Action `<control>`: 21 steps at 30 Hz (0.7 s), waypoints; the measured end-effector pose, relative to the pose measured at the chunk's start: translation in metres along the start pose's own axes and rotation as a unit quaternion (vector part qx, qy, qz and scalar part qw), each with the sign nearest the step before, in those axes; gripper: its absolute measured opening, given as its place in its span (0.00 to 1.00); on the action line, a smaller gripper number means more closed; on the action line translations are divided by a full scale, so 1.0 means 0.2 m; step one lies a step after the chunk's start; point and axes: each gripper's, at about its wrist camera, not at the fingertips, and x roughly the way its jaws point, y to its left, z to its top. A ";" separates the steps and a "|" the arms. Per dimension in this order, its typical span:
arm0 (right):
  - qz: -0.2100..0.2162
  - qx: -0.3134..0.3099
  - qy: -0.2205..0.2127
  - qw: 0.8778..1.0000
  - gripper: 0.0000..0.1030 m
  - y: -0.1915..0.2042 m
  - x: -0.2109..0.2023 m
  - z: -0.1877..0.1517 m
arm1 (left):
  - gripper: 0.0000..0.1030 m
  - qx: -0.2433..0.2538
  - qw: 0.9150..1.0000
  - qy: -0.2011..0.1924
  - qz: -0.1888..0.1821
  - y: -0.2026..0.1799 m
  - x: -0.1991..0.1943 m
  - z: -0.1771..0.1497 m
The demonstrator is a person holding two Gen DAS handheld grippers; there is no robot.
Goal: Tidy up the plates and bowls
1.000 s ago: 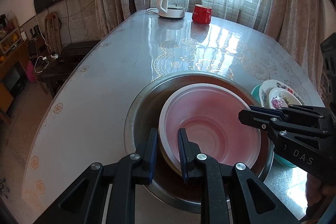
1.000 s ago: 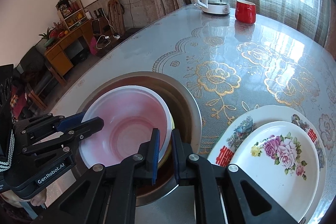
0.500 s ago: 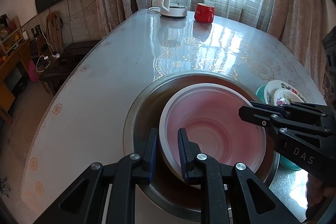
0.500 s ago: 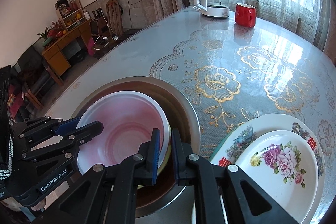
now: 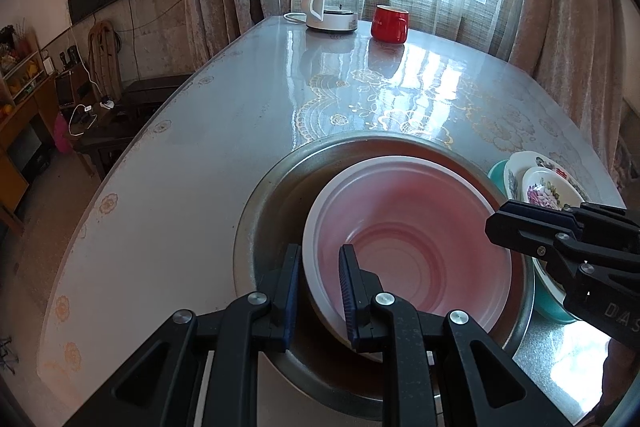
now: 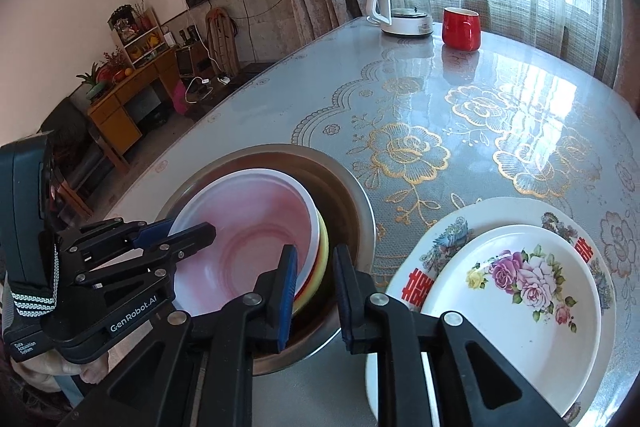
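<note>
A pink plastic bowl [image 5: 408, 239] sits tilted inside a large steel basin [image 5: 272, 211], on top of a yellow bowl [image 6: 322, 251]. My left gripper [image 5: 318, 279] is shut on the pink bowl's near rim, one finger inside and one outside. My right gripper [image 6: 314, 279] straddles the stacked bowl rims on the opposite side, its jaws a little apart and not visibly pinching. Floral plates [image 6: 516, 287] are stacked on a teal plate [image 5: 496, 173] to the right of the basin [image 6: 360, 203].
A white kettle [image 5: 330, 1] and a red mug [image 5: 389, 23] stand at the far end of the glossy table [image 5: 200, 147]. Curtains and a window lie behind it. A TV, cabinets and a low bench are off to the left.
The pink bowl has shifted slightly in the basin and tilted. My right gripper's jaws have spread a little around the rims. Both views have drawn back slightly.
</note>
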 end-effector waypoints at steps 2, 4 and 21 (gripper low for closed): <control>-0.003 -0.007 -0.002 1.000 0.10 0.01 0.01 0.00 | 0.21 0.001 1.000 -0.001 0.001 0.00 0.00 0.00; -0.012 -0.014 -0.007 1.000 0.09 0.03 0.03 0.01 | 0.21 0.001 1.000 -0.003 0.003 0.00 0.00 0.00; 0.003 0.027 -0.009 1.000 0.15 -0.04 0.05 0.02 | 0.22 -0.012 1.000 -0.015 0.012 0.01 -0.03 0.02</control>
